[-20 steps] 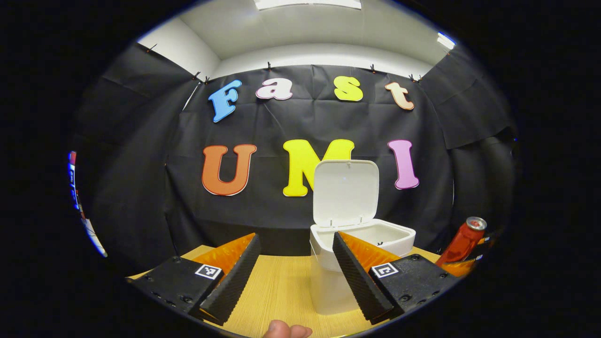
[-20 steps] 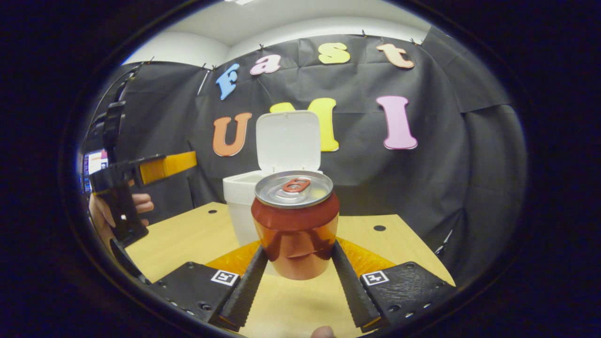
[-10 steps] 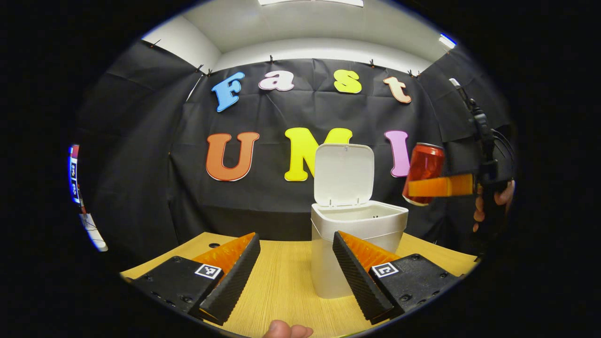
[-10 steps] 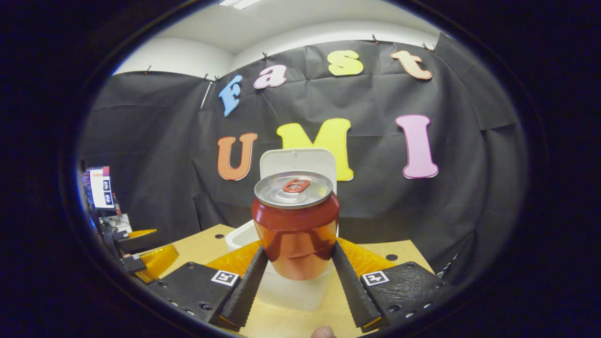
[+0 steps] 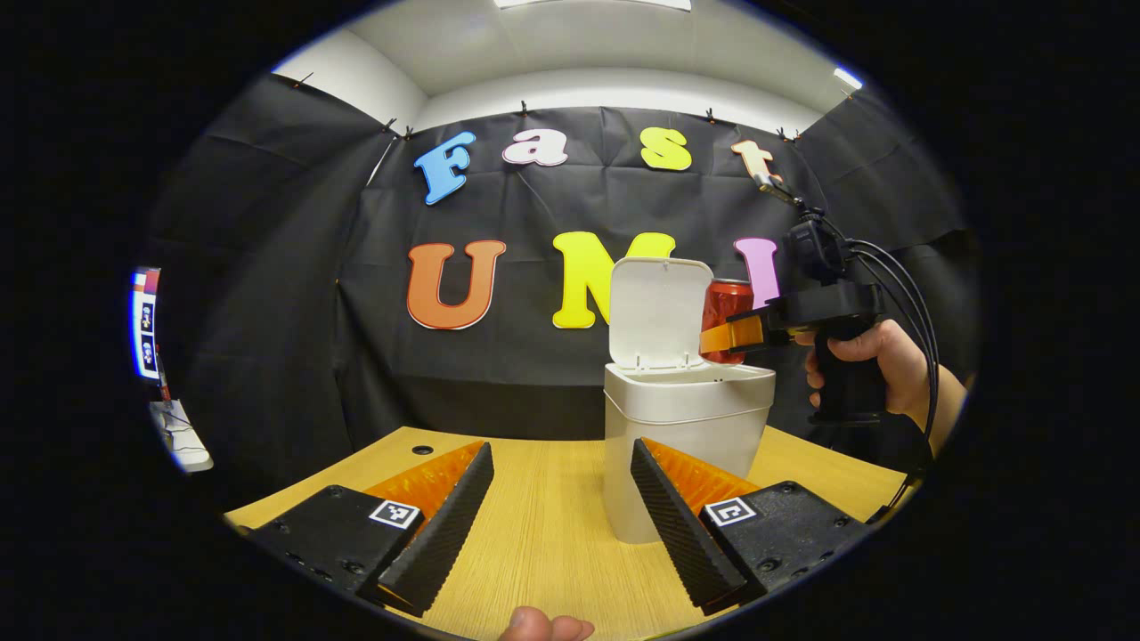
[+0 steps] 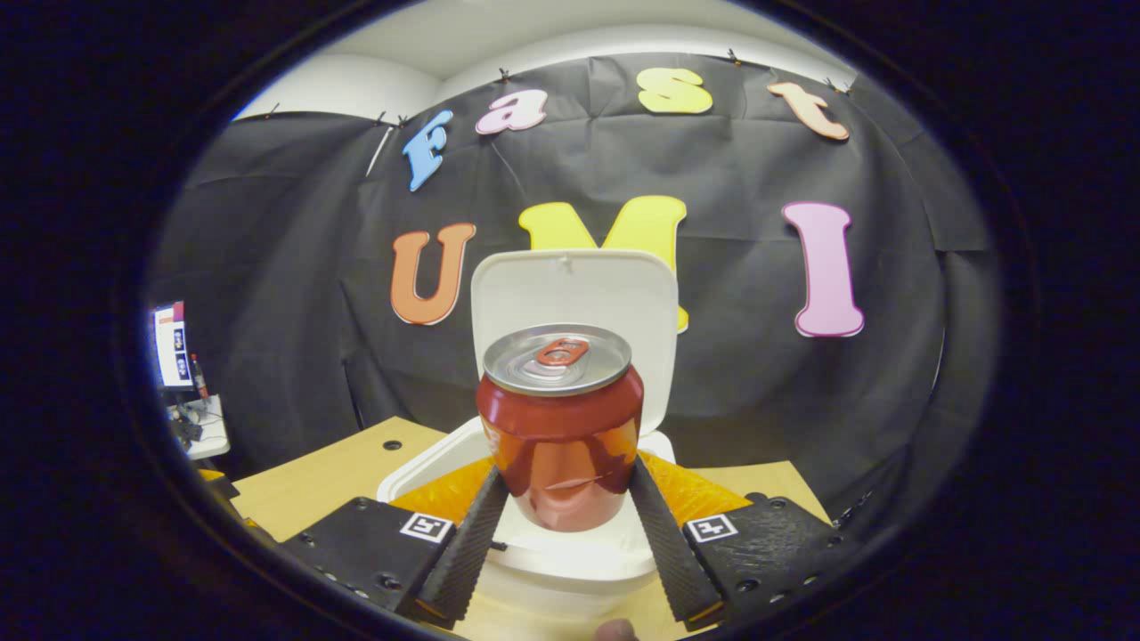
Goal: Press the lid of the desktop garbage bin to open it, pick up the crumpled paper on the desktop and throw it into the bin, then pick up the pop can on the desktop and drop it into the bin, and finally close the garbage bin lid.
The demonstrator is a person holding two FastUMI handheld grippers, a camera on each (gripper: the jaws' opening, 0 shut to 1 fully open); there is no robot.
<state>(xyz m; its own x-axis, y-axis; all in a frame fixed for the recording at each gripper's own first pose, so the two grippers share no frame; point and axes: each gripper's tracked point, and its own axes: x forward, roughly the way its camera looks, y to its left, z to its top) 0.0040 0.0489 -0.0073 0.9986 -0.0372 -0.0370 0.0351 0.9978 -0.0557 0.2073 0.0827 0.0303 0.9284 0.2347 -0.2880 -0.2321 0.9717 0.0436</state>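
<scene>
While the right gripper [image 6: 561, 521] clamps the upright red aluminium pop can [image 6: 561, 427] above the open white plastic desktop bin [image 6: 570, 556], the drop is pending.
Risks: off-centre release clips the rim; the raised lid [image 6: 574, 289] gets knocked. Left gripper [image 5: 561, 512] spread wide, empty, low over the wooden tabletop [image 5: 543, 534].

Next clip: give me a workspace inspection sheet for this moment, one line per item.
Surface: wooden table, with a small round hole.
Job's things: white bin upright, lid raised; red pop can upright, held above the bin's opening.
Clutter: nothing seen.
Grippers: right gripper shut on the pop can, held by a hand; left gripper open, holding nothing.
Cables: black cables loop from the right gripper.
Surroundings: black cloth wall, white ceiling.
</scene>
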